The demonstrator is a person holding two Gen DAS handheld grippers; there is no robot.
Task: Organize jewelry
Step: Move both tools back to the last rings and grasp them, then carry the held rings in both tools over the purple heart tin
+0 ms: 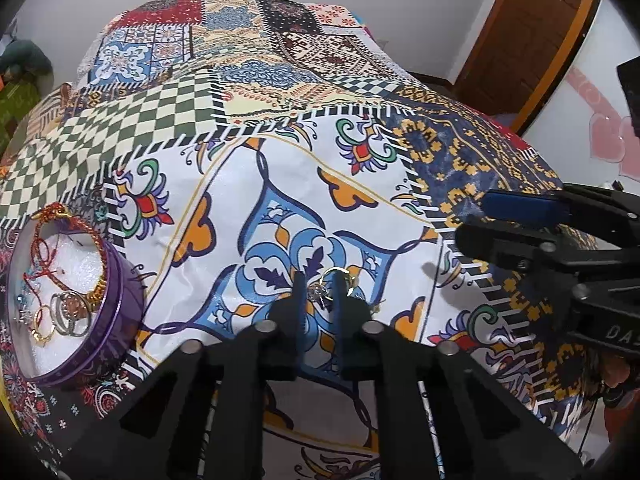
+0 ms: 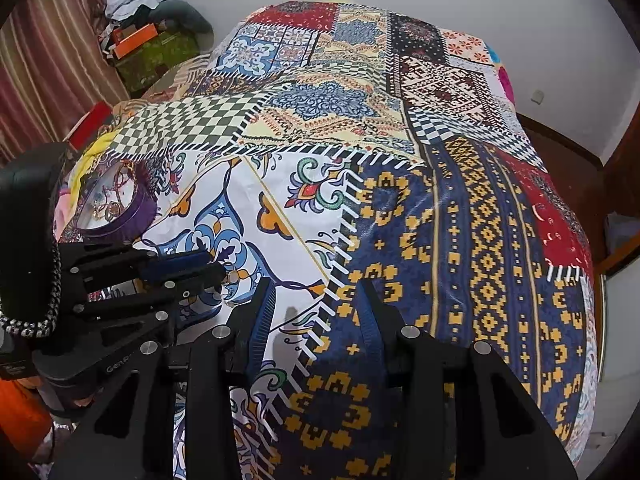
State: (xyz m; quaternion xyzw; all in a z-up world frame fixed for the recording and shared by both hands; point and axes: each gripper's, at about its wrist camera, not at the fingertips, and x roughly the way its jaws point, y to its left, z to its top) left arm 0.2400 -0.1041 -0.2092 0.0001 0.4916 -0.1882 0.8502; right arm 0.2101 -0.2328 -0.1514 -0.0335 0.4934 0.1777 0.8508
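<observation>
Readable text: "DAS" (cut off) on the right gripper's black body in the left wrist view; "Gen.P" (partial) on the left gripper's body in the right wrist view.

Left gripper (image 1: 318,280) is low over the patchwork-print bedspread (image 1: 280,128), jaws nearly together around a small cluster of gold and silver rings (image 1: 334,280) lying on the blue-and-white floral patch; cannot tell whether they actually grip it.

Right gripper (image 2: 316,292) hovers over the border between the white patch and the navy-and-yellow patch, jaws apart, nothing between them.

Round purple tin (image 1: 116,304) sits on the bedspread left of the left gripper, holding a red-and-gold braided bracelet (image 1: 96,252) and several rings.
</observation>
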